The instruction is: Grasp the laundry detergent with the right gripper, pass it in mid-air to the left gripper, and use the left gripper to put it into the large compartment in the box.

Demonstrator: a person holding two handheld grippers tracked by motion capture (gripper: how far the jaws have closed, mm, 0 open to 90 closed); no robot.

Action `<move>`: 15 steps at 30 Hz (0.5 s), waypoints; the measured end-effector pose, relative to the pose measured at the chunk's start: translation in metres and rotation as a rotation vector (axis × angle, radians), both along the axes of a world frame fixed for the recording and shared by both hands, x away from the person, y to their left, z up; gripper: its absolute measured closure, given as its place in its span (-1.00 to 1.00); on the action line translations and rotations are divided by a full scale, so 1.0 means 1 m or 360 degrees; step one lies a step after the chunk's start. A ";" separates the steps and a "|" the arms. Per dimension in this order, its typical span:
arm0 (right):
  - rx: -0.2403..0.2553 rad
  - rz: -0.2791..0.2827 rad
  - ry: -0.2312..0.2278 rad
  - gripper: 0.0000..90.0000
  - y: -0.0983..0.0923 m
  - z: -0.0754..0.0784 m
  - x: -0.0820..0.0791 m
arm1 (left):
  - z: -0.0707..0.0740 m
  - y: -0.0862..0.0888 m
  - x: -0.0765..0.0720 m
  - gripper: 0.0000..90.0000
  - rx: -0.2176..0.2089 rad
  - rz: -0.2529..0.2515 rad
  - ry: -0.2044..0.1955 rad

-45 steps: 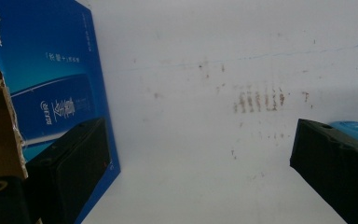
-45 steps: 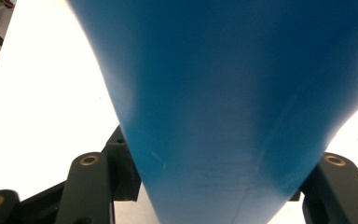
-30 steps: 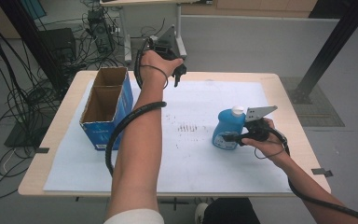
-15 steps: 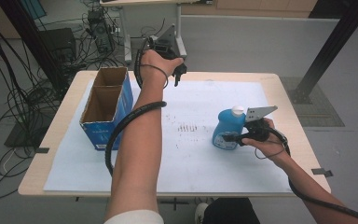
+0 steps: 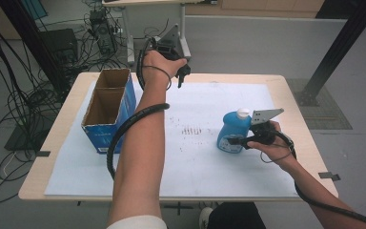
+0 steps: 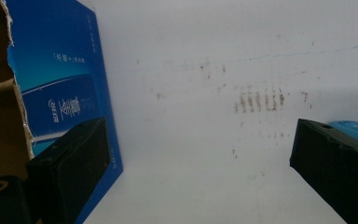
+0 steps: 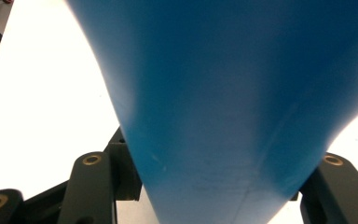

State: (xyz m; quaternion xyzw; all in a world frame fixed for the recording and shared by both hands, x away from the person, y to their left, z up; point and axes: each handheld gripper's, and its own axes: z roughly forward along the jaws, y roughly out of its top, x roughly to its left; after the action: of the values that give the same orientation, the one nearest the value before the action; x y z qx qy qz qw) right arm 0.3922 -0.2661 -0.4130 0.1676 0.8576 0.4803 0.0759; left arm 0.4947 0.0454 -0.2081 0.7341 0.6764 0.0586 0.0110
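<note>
A blue bottle [image 5: 231, 131] with a white cap stands upright on the white sheet, right of the middle. My right gripper [image 5: 233, 140] holds its lower body from the right; the jaws have just been closing further, with the bottle between them. In the right gripper view the bottle [image 7: 237, 93] is pinched between both black jaws. My left gripper [image 5: 183, 72] hovers over the table's far edge, pointing down and back toward me. In the left gripper view its jaws [image 6: 200, 172] stand wide open with nothing between them, and a bit of the bottle [image 6: 354, 128] shows past the right jaw.
An open blue cardboard box [image 5: 107, 138] with two compartments stands at the left of the table; its blue side [image 6: 60, 93] shows close by the left jaw. The white sheet [image 5: 200, 167] carries brown stains [image 5: 190, 130] near its middle. Cables and stands lie on the floor beyond.
</note>
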 end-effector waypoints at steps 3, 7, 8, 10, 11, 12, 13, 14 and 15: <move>-0.0002 -0.0001 0.0000 -0.06 0.000 0.000 0.000 | 0.000 0.000 0.000 -0.88 0.0007 0.0001 -0.0001; -0.0002 -0.0004 -0.0002 -0.05 0.000 0.000 0.000 | 0.001 0.001 0.000 -0.88 0.0005 -0.0002 -0.0001; -0.0003 -0.0002 -0.0001 -0.04 0.000 0.000 0.000 | 0.001 0.001 0.000 -0.88 0.0005 -0.0001 0.0000; -0.0003 0.0001 0.0000 -0.03 0.000 0.000 0.000 | 0.001 0.001 0.000 -0.88 0.0007 -0.0001 -0.0001; -0.0001 0.0001 0.0002 -0.03 0.000 0.000 0.000 | 0.001 0.001 0.000 -0.88 0.0007 -0.0002 -0.0001; -0.0007 0.0003 0.0002 -0.02 0.000 0.001 0.000 | 0.001 0.002 0.000 -0.88 0.0008 -0.0001 -0.0003; -0.0008 0.0006 -0.0001 -0.02 0.000 0.001 0.000 | 0.001 0.002 0.000 -0.88 0.0008 -0.0001 -0.0001; -0.0008 0.0006 -0.0001 -0.02 0.000 0.001 0.000 | 0.001 0.002 0.000 -0.88 0.0008 -0.0001 -0.0001; -0.0008 0.0008 -0.0001 -0.01 0.000 0.001 0.000 | 0.001 0.002 0.000 -0.88 0.0010 -0.0002 0.0000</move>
State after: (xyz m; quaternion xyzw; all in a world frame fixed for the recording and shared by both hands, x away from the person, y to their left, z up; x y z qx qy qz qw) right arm 0.3924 -0.2659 -0.4122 0.1650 0.8592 0.4784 0.0754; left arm 0.4942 0.0473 -0.2073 0.7345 0.6758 0.0605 0.0087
